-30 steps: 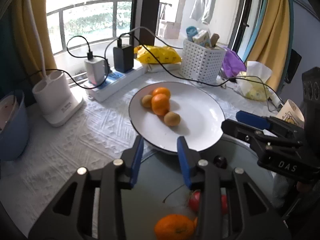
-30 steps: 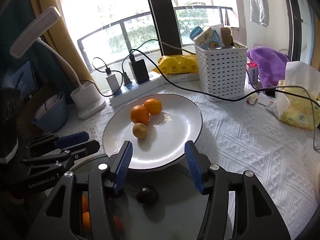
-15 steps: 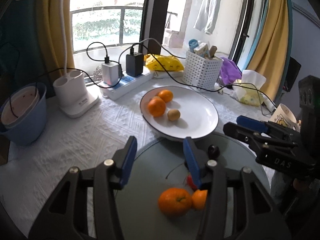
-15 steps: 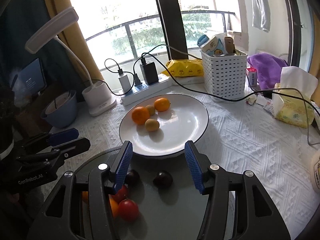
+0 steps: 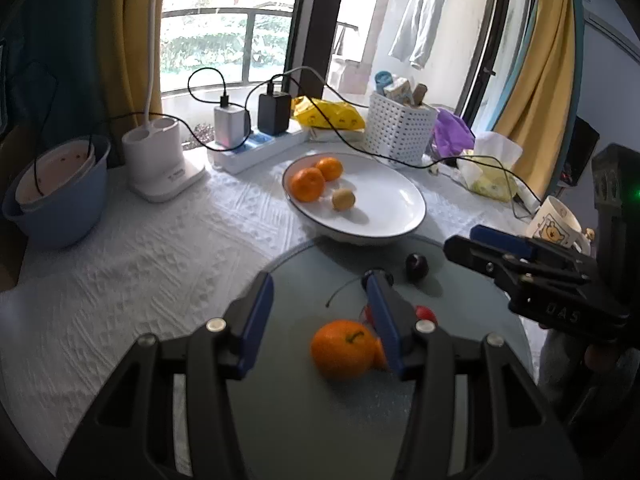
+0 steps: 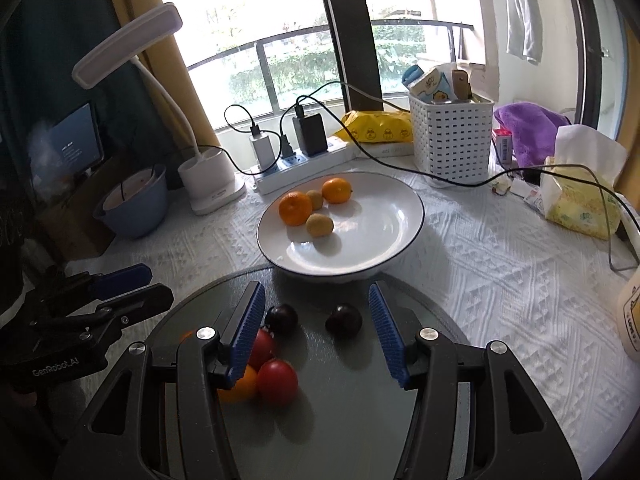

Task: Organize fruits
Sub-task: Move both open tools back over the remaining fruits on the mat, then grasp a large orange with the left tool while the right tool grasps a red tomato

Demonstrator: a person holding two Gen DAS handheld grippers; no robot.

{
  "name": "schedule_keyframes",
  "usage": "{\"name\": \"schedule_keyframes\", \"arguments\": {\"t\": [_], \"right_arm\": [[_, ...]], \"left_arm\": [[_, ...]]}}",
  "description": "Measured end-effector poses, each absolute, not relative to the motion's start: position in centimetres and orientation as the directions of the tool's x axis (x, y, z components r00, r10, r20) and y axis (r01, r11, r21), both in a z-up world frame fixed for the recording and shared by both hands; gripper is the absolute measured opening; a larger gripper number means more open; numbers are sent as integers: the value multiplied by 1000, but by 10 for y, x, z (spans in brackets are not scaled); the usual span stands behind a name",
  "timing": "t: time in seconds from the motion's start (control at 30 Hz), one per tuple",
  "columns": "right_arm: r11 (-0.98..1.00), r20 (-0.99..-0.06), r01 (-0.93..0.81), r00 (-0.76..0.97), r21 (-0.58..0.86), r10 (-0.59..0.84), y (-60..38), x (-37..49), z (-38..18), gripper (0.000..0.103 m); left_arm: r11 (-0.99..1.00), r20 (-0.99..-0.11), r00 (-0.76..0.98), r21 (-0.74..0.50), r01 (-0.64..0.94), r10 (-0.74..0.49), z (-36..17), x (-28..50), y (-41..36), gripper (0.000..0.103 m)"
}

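— Fruit on the white plate?
— Two mandarins, two small kiwis. Nearer than the plate, the grey round tray holds a mandarin, red tomatoes and two dark plums.
— Grippers?
— Left gripper has just been opening — nothing clamped. Right gripper stands apart, empty, over the tray.

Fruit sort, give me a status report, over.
Left gripper and right gripper both open, empty. Four fruits on white plate. Orange, tomatoes, dark plums on grey mat. Path clear.
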State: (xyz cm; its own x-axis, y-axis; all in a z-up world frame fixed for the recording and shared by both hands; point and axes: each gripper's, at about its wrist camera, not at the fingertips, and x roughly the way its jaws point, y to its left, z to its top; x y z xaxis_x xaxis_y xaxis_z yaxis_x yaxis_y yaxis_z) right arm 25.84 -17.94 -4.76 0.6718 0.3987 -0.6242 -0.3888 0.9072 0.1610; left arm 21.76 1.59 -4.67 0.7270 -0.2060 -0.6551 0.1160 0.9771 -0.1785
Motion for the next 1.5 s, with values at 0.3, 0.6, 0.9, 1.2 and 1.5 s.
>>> {"name": "schedule_keyframes", "arguments": {"t": [0.3, 0.6, 0.9, 1.2, 1.5], "right_arm": [[905, -640, -393, 657, 162, 399, -180, 246, -56, 57], [903, -656, -396, 639, 167, 402, -181, 239, -67, 57], [895, -678, -412, 610, 172, 411, -178, 237, -79, 57], [880, -695, -435, 574, 189, 433, -172, 238, -89, 57], [872, -706, -442, 548, 212, 449, -171, 245, -94, 56]], "left_arm": [[974, -673, 707, -194, 115, -218, -59, 205, 12, 51], [974, -687, 693, -193, 116, -218, -69, 199, 7, 51], [973, -704, 674, -197, 116, -223, -79, 199, 4, 51], [974, -720, 659, -198, 108, -219, -86, 204, 4, 51], [971, -719, 654, -212, 115, -234, -89, 210, 1, 51]]}}
